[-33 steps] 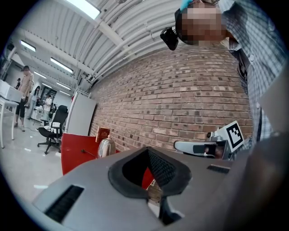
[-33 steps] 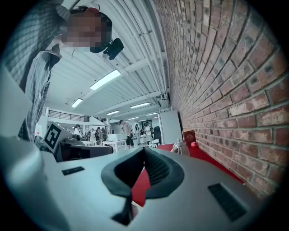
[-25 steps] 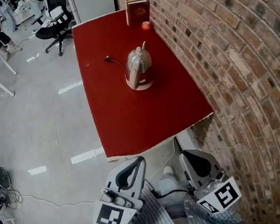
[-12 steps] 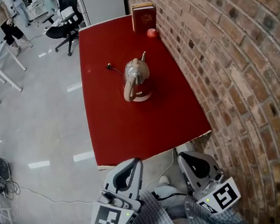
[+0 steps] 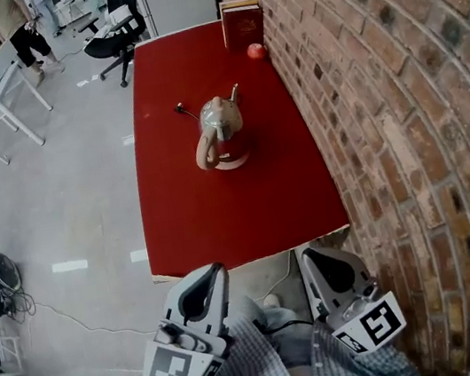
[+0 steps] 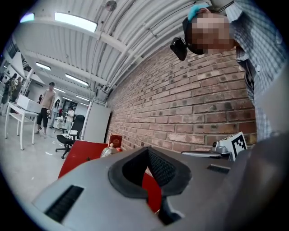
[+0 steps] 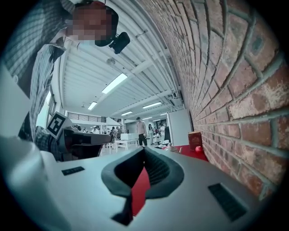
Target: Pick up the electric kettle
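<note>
A steel electric kettle (image 5: 220, 127) with a cream handle stands on its round base in the middle of the red table (image 5: 247, 207), spout toward the far end. A dark cord plug (image 5: 179, 108) lies just left of it. My left gripper (image 5: 212, 273) and right gripper (image 5: 307, 256) are both shut and empty, held level just short of the table's near edge, far from the kettle. In the left gripper view the kettle (image 6: 106, 151) peeks over the shut jaws. The right gripper view shows only a strip of red table (image 7: 187, 151) past its jaws.
A brick wall (image 5: 401, 108) runs along the table's right side. A dark red book (image 5: 242, 21) and a small red ball (image 5: 257, 51) sit at the table's far end. Office chairs (image 5: 113, 33), white desks and people are far off to the left, across a grey floor.
The table and kettle have drawn a little closer and shifted in the head view as the person stepped forward. Both grippers moved up to the table's near edge, still shut.
</note>
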Demonstrator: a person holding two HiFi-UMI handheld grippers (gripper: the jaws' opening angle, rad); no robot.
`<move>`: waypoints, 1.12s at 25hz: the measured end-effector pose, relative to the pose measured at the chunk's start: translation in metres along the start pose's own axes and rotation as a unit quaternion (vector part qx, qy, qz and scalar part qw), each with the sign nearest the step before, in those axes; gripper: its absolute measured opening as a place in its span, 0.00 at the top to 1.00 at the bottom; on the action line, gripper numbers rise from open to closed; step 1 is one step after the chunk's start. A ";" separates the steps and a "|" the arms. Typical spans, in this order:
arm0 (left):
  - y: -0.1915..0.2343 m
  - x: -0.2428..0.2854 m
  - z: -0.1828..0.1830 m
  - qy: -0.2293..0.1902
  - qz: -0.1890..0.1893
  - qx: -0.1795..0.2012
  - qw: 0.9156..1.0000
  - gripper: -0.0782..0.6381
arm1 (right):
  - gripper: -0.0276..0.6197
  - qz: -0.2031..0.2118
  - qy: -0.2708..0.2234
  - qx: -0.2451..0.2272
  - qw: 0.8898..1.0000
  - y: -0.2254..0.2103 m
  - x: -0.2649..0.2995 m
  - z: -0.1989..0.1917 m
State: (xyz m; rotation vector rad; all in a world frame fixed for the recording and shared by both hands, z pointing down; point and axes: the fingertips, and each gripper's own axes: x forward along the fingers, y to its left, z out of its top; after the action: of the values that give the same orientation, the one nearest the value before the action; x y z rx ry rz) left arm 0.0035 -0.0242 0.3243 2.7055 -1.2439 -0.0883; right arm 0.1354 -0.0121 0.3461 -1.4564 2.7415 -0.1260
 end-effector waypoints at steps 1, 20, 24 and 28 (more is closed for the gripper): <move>0.000 0.000 -0.001 0.003 0.001 0.000 1.000 0.88 | 0.95 -0.001 -0.002 0.005 1.000 -0.002 0.000 0.000; 0.077 0.063 -0.015 0.039 -0.018 0.003 0.999 0.88 | 0.95 -0.019 0.015 0.016 1.000 -0.020 0.081 -0.005; 0.096 0.081 -0.016 0.045 -0.024 0.009 0.999 0.88 | 0.95 -0.025 0.020 0.013 0.999 -0.025 0.099 -0.005; 0.119 0.093 -0.033 0.075 -0.019 0.014 0.997 0.88 | 0.95 -0.036 0.022 0.010 0.999 -0.029 0.115 -0.007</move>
State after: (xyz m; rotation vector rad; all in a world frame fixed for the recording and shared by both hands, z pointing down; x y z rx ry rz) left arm -0.0211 -0.1666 0.3782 2.7021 -1.1593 0.1264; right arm 0.0946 -0.1227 0.3562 -1.5670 2.7131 -0.1876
